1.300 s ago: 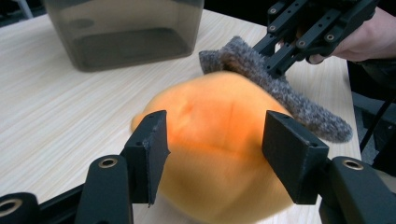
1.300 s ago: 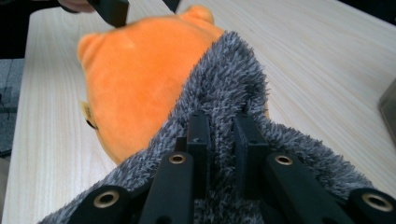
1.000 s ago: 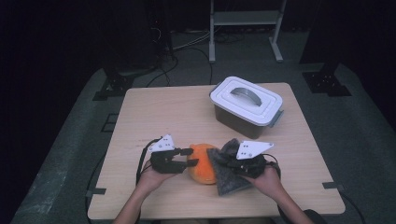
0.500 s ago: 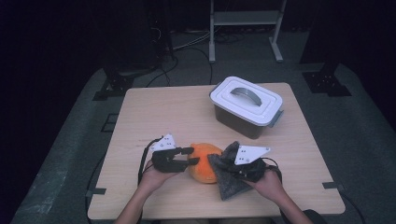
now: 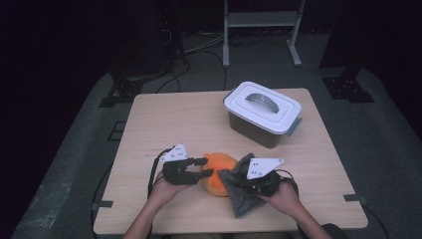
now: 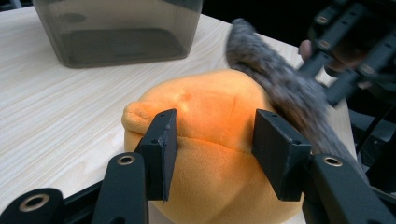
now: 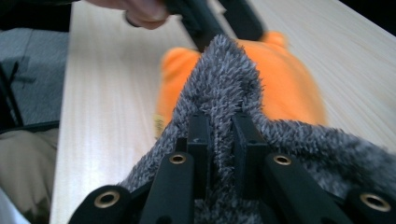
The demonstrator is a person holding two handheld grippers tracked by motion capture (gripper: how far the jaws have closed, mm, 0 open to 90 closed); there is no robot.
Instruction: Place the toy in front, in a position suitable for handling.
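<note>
Left claw [image 6: 212, 149] spread around round orange plush toy [image 6: 210, 154] on pale wooden counter [image 5: 199, 124]. Right claw [image 7: 219, 140] pinched on fuzzy grey cloth [image 7: 233, 93], draped against toy.

Plush toy [image 6: 210, 154]: plain orange, no pattern. Cloth [image 7: 289, 140]: fuzzy, mottled dark grey with lighter fibre tips. Left gripper [image 5: 205, 167] and right gripper [image 7: 219, 140]: black jaws, brass-coloured rivets; top plates pale grey. Table [image 5: 174, 119]: light wood grain. Container [image 5: 261, 117]: smoky translucent grey body, white lid, grey handle.
</note>
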